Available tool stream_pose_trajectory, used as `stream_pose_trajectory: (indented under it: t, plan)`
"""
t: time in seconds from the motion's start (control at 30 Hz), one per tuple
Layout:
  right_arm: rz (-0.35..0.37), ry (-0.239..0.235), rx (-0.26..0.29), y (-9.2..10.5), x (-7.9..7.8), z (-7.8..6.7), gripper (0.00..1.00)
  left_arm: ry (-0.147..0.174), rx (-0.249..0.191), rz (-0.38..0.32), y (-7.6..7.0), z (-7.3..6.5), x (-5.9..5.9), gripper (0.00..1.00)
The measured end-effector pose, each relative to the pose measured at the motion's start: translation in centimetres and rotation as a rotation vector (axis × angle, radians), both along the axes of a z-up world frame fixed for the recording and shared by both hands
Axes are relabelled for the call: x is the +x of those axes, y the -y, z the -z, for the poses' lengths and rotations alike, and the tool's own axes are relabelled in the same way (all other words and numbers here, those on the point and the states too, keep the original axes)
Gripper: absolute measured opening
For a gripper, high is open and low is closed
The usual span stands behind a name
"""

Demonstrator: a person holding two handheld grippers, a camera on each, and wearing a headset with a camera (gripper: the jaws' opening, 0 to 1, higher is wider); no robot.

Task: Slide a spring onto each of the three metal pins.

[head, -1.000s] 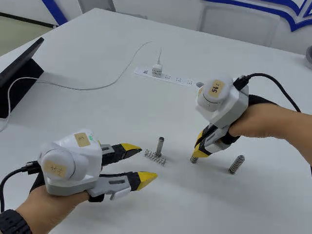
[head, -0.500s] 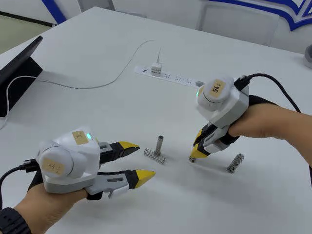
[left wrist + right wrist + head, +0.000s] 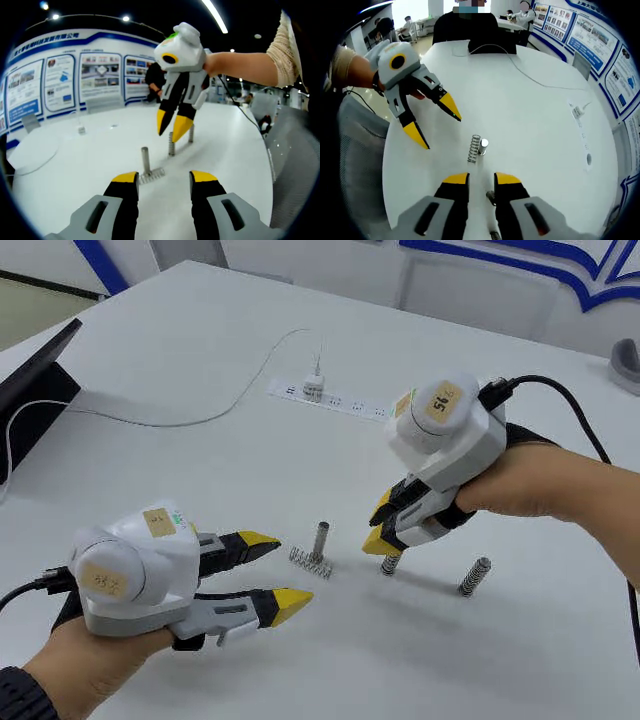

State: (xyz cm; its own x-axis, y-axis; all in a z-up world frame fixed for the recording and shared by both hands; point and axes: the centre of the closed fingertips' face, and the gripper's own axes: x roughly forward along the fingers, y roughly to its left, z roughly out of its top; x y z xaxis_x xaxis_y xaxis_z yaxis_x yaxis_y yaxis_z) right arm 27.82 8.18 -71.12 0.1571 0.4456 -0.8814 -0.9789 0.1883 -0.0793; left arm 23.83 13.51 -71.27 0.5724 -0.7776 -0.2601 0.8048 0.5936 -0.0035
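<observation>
A bare metal pin [image 3: 320, 538] stands mid-table, and a loose spring [image 3: 310, 562] lies at its foot. To its right stand two pins with springs on them [image 3: 390, 563] [image 3: 475, 577]. My right gripper [image 3: 384, 527] hangs just above the nearer sprung pin, jaws a little apart and empty; in its own view, the right gripper [image 3: 481, 179] has that pin [image 3: 491, 196] low between the jaws. The left gripper [image 3: 272, 570] is open, pointing at the loose spring [image 3: 151, 174] and bare pin [image 3: 145, 160] from a short way off. The left gripper view also takes in the right gripper [image 3: 172, 125].
A white power strip [image 3: 340, 400] with a plug and a thin cable [image 3: 200, 412] lies at the back of the white table [image 3: 200, 340]. A dark screen [image 3: 35, 390] stands at the left edge. People sit beyond the table in the right gripper view.
My right gripper has lifted off the sprung pin and drifted slightly left. The left gripper has hardly moved; the head camera has shifted a little.
</observation>
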Motion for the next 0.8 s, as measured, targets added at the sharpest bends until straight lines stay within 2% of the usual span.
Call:
stream_pose_trajectory:
  t: [0.37, 0.6, 0.8]
  plan:
    - [0.023, -0.034, 0.023, -2.2, -0.8, 2.9, 0.18, -0.001, 0.001, -0.008, -0.5, 0.0, 0.1, 0.41]
    - [0.051, -0.038, 0.023, -2.6, -0.2, 4.1, 0.18, -0.005, 0.0, -0.011, -0.6, 0.2, 0.2, 0.41]
    - [0.057, -0.049, 0.021, -3.0, -0.5, 4.9, 0.17, -0.009, 0.002, -0.014, -0.9, 0.4, 0.3, 0.41]
